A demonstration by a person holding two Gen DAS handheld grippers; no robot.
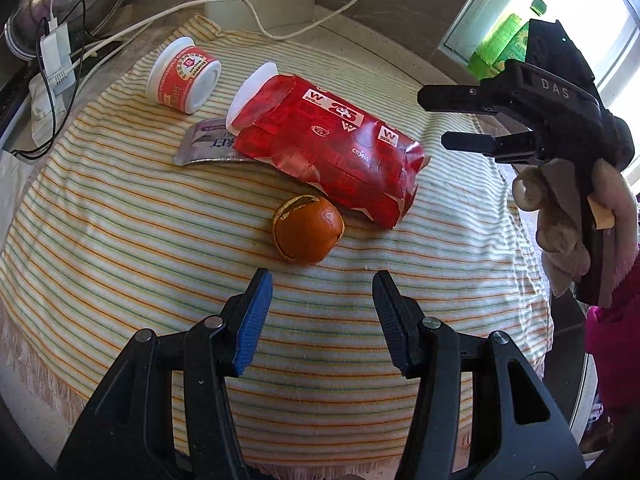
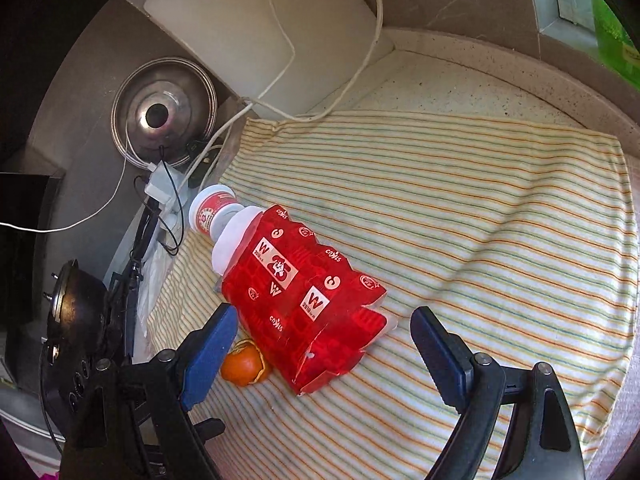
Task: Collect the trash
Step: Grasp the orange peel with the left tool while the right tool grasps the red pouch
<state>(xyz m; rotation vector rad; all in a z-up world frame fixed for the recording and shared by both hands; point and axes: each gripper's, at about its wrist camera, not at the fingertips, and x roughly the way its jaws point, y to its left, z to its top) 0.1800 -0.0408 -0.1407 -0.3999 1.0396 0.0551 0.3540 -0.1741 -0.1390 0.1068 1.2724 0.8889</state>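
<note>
Trash lay scattered on a striped towel spread over the bench when we looked through the left wrist camera. Nearest our left hand-held gripper, whose blue-padded fingers stood spread and empty, sat an orange peel, cupped almost into a ball. Just behind it, touching or nearly so, lay a crumpled red wrapper with white inside showing at its far end. A silvery purple sachet stuck out from under the wrapper's far side, and a small red-and-white cup lay on its side beyond that, apart from the rest. The right hand-held gripper hung over the towel's right edge, fingers parted, holding nothing.

From the right wrist camera, we saw the right hand-held gripper spread wide above the near end of the wrapper, with the peel just beside its left finger and the cup at the wrapper's far end.

We judged everything light. The peel looked soft and hollow, likely to collapse, so a gentle pinch across its rim seemed best. The wrapper looked thin and glossy, perhaps slippery; a creased edge at its near end offered the surest hold. The flat sachet would need lifting by its free corner.
</note>
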